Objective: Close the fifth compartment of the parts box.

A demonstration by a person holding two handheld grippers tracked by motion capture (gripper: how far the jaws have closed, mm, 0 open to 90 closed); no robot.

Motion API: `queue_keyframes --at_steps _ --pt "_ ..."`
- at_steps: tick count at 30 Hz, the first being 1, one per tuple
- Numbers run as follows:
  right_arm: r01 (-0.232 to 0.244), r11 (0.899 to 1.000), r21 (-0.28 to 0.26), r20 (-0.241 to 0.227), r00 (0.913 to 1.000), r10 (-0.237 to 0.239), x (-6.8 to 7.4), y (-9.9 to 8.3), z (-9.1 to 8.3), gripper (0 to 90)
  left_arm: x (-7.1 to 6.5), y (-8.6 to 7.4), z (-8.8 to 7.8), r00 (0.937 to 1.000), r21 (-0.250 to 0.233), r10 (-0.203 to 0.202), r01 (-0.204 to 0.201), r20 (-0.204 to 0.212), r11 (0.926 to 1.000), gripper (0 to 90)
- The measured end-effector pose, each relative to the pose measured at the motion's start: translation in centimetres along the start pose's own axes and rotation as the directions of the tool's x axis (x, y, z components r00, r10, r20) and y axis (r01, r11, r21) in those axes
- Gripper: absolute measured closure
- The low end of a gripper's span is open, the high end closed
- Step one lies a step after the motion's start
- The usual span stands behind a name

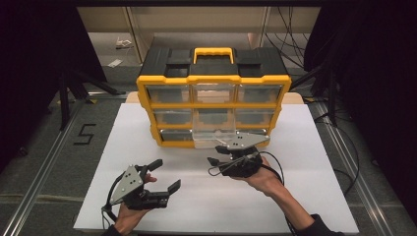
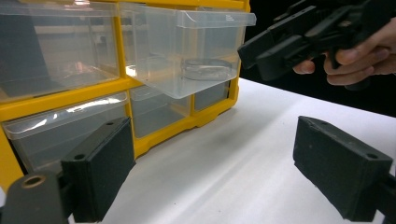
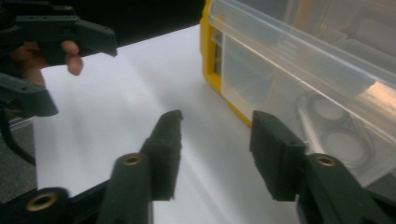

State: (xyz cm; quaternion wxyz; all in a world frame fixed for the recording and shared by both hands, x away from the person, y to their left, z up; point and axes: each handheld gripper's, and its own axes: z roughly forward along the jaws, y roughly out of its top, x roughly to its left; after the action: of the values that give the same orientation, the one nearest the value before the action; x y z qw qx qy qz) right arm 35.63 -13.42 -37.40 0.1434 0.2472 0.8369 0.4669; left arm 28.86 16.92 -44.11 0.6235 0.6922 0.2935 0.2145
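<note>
A yellow and black organizer (image 1: 213, 78) with clear drawers stands at the back of the white board (image 1: 147, 206). Its bottom middle drawer (image 1: 215, 137) is pulled out, and round clear pieces (image 3: 332, 128) lie inside it. My right gripper (image 1: 216, 155) hovers just in front of that drawer, open and empty, with the drawer wall (image 3: 299, 74) to the right of its jaws. My left gripper (image 1: 166, 175) is held low at the front left, open wide with nothing in it. From there I see the pulled-out drawer (image 2: 187, 51) ahead and the right gripper (image 2: 299, 37) beside it.
The other drawers (image 1: 169, 93) of the organizer are shut. A yellow carry handle (image 1: 213, 51) sits on its black top. Dark floor with metal rails (image 1: 44, 167) and cables (image 1: 344, 142) surrounds the board. Bare white board (image 2: 243, 154) lies between my two grippers.
</note>
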Motion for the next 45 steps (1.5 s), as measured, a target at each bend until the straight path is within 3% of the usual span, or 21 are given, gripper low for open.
queue_keyframes --at_steps 11,20,45 --pt "0.021 1.0 -0.011 0.071 0.9972 -0.02 -0.4 0.2 0.6 79.7 0.0 0.0 0.0 1.0 -0.001 -0.001 0.001 -0.001 1.0 12.4" --pt "0.011 1.0 -0.025 0.118 0.9929 -0.008 -1.2 0.5 1.0 89.7 0.0 0.0 0.0 1.0 0.0 -0.001 0.001 -0.001 1.0 12.4" --pt "0.039 0.999 -0.029 0.141 0.9894 -0.034 -1.2 0.8 1.5 90.0 0.0 0.0 0.0 1.0 0.001 -0.002 0.002 0.0 1.0 12.4"
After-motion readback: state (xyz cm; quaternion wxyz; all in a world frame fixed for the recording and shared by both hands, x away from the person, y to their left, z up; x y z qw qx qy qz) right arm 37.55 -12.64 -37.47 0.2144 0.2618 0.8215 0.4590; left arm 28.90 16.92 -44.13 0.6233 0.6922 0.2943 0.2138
